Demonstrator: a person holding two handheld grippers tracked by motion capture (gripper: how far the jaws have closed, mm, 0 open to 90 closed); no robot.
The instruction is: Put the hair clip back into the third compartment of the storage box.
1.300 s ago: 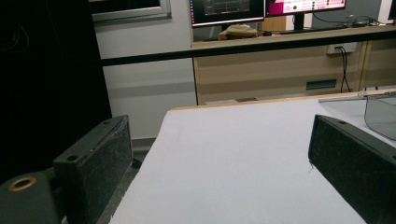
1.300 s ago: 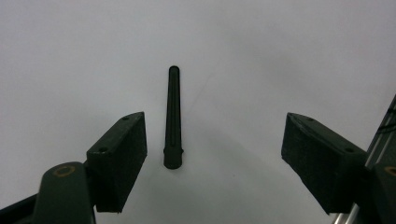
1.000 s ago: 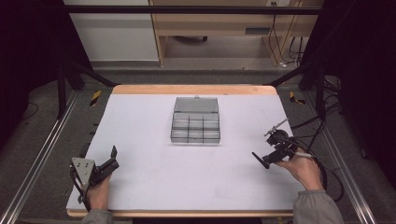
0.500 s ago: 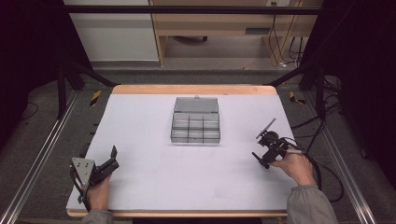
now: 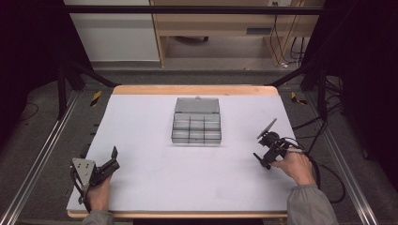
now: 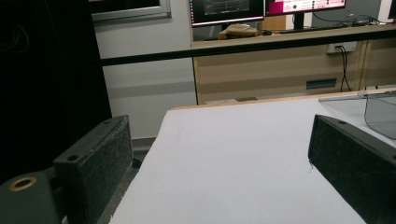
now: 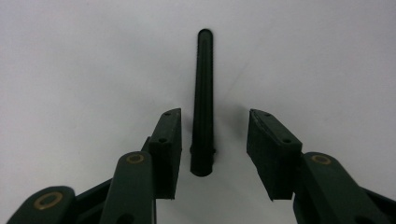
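A thin black rod [image 7: 204,88] lies on the white table, its near end between the jaws of my right gripper [image 7: 213,114]. Those jaws stand open on either side of it and do not touch it. In the high view my right gripper [image 5: 263,158] is at the table's right, tipped down toward the surface, with a hand behind it. My left gripper [image 5: 114,158] rests near the front left corner. Its jaws are wide apart in the left gripper view [image 6: 219,135] with nothing between them.
A clear plastic compartment box [image 5: 197,129] sits in the middle of the table with its lid [image 5: 197,105] opened toward the back. The lid's edge [image 6: 380,112] shows at the right of the left gripper view. Cables [image 5: 324,164] trail off the table's right side.
My right gripper has shifted a little to the left and tipped its jaws down toward the table. The left gripper has not moved.
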